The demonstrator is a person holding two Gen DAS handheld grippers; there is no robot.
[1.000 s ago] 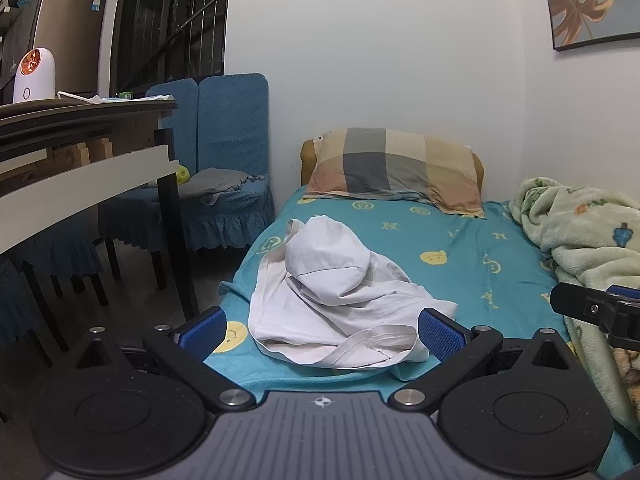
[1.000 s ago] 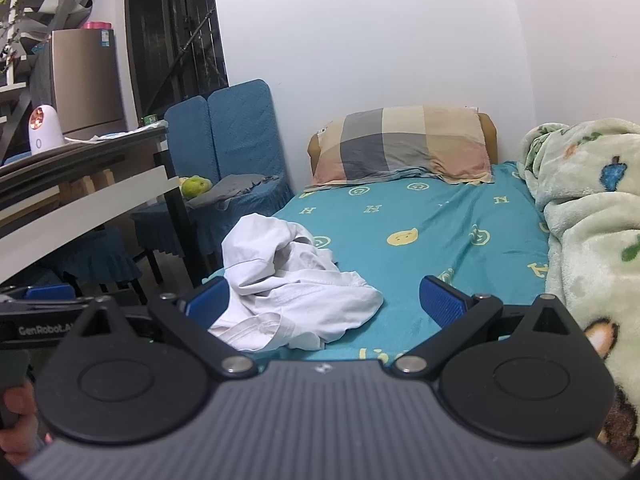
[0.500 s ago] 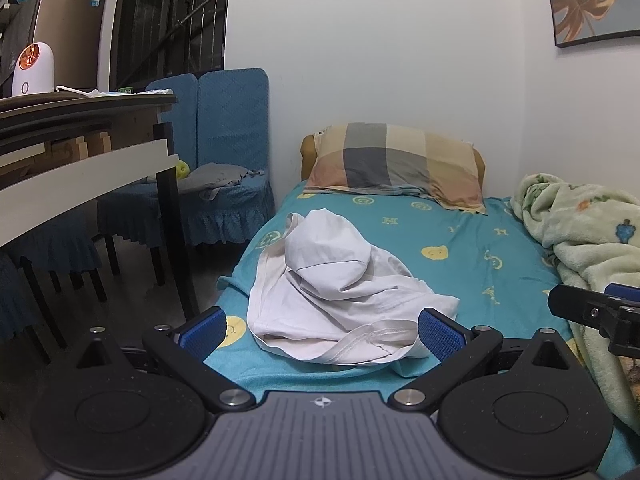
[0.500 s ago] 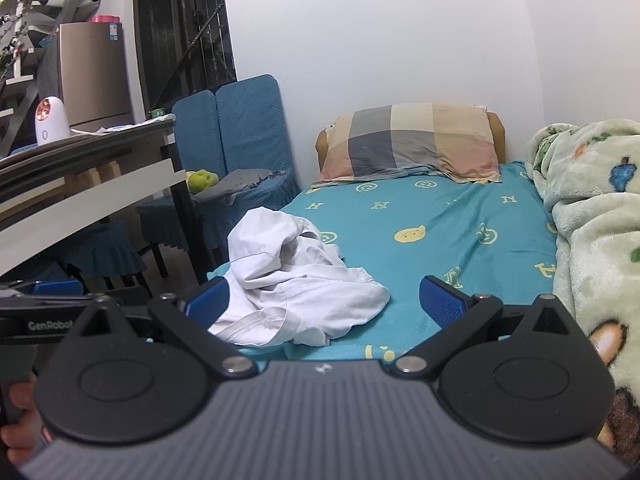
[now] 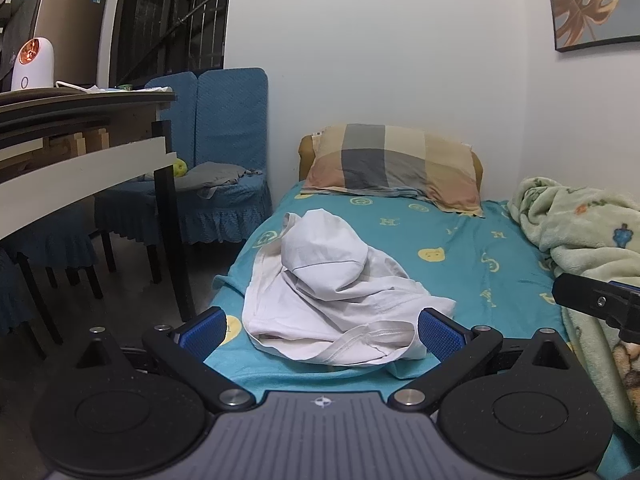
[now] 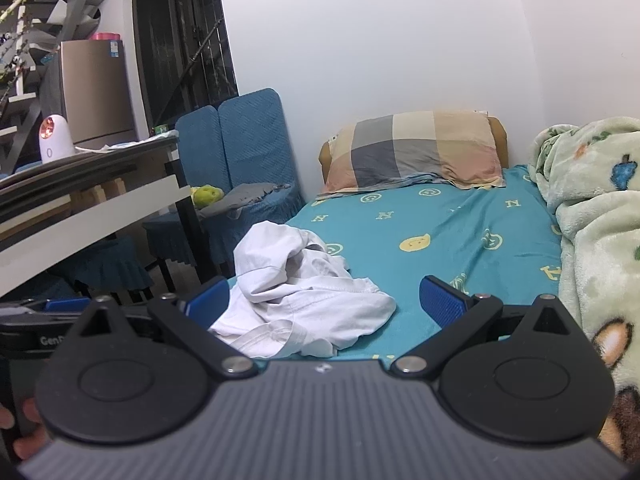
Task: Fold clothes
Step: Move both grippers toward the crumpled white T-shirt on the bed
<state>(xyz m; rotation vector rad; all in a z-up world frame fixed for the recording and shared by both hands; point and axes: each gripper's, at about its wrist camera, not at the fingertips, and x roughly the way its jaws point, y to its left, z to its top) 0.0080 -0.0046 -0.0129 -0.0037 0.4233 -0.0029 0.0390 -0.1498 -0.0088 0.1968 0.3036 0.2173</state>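
Observation:
A crumpled white garment point(image 5: 336, 292) lies in a heap on the teal bed sheet point(image 5: 472, 264), near the bed's left front corner. It also shows in the right wrist view point(image 6: 296, 296). My left gripper point(image 5: 322, 330) is open and empty, hovering just short of the garment's near edge. My right gripper point(image 6: 326, 302) is open and empty, to the right of the left one, its left finger in line with the garment. Neither gripper touches the cloth.
A plaid pillow point(image 5: 394, 168) lies at the head of the bed. A green fleece blanket point(image 5: 592, 248) is piled along the right side. A table point(image 5: 80, 152) and blue chairs point(image 5: 224, 140) stand left of the bed.
Both grippers have moved forward a little toward the garment and the view has tilted slightly up. The garment has not moved. Both stay open.

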